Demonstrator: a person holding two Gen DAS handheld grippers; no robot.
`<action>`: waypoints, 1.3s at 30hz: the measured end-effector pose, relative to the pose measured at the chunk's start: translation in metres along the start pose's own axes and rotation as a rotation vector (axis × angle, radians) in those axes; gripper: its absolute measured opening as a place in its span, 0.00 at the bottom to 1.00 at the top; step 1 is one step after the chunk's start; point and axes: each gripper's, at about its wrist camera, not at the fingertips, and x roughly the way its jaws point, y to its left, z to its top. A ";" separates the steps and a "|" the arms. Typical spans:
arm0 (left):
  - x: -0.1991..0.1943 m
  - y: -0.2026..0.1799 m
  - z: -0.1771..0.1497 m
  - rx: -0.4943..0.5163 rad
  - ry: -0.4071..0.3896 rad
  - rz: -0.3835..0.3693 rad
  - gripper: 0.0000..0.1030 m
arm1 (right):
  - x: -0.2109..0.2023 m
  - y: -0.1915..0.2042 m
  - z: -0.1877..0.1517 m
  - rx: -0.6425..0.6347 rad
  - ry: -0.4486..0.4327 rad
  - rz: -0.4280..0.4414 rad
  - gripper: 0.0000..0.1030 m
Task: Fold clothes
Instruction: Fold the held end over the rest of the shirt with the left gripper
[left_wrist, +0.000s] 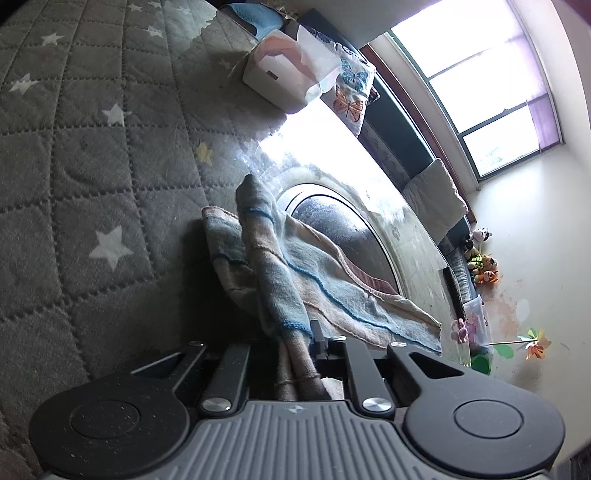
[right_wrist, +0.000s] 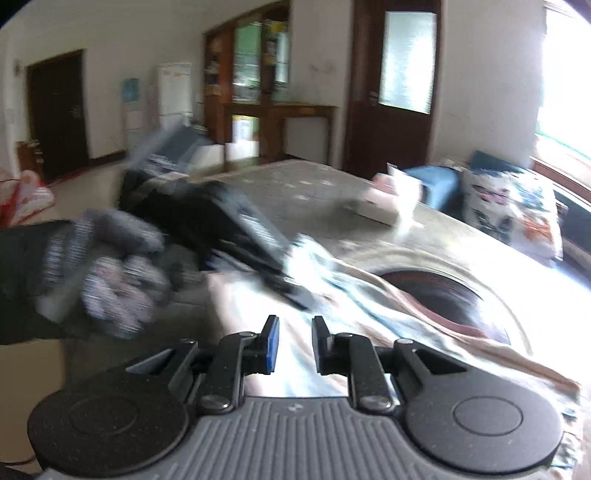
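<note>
Surface: grey quilted cover with pale stars (left_wrist: 92, 155) spread over the table; it fills the left half of the left wrist view and runs across the middle of the right wrist view.
Garment: pale striped knit garment in blue, peach and cream (left_wrist: 332, 288), lying on the cover at centre frame, partly over a dark oval patch (left_wrist: 332, 225) with a shiny rim.
Garment, right wrist view: the same cloth (right_wrist: 332, 295) spreads from centre to lower right, directly beyond the jaws; picture is motion-blurred.
Left gripper: black two-finger gripper (left_wrist: 295, 343) at lower centre; jaws clenched on a bunched fold of the striped garment, which rises from between them as a ridge toward centre frame.
Left gripper, right wrist view: seen as a dark blurred body (right_wrist: 236, 240) at centre left, its tip on the cloth.
Left hand: gloved in grey speckled knit (right_wrist: 110, 273), at the left of the frame, on the gripper's handle; dark sleeve behind it.
Right gripper: black gripper with blue pad on one finger (right_wrist: 293, 343), lower centre; jaws parted by a narrow gap, nothing between them, garment visible beyond the gap.
Tissue box: white box with a tissue sticking out (left_wrist: 280, 74), on the cover at upper centre, well apart from the garment.
Cushion: butterfly-print cushion (left_wrist: 351, 92) just right of the box.
Window: bright panes (left_wrist: 487, 85), upper right.
</note>
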 end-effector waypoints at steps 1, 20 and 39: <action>0.000 0.000 0.000 0.000 0.001 0.000 0.12 | 0.002 -0.006 -0.001 0.020 0.008 -0.007 0.16; -0.002 -0.008 0.003 0.043 0.007 -0.014 0.12 | 0.084 -0.110 -0.025 0.248 0.117 -0.254 0.15; -0.010 -0.047 0.009 0.062 -0.006 0.016 0.12 | 0.106 -0.126 -0.011 0.284 0.116 -0.334 0.17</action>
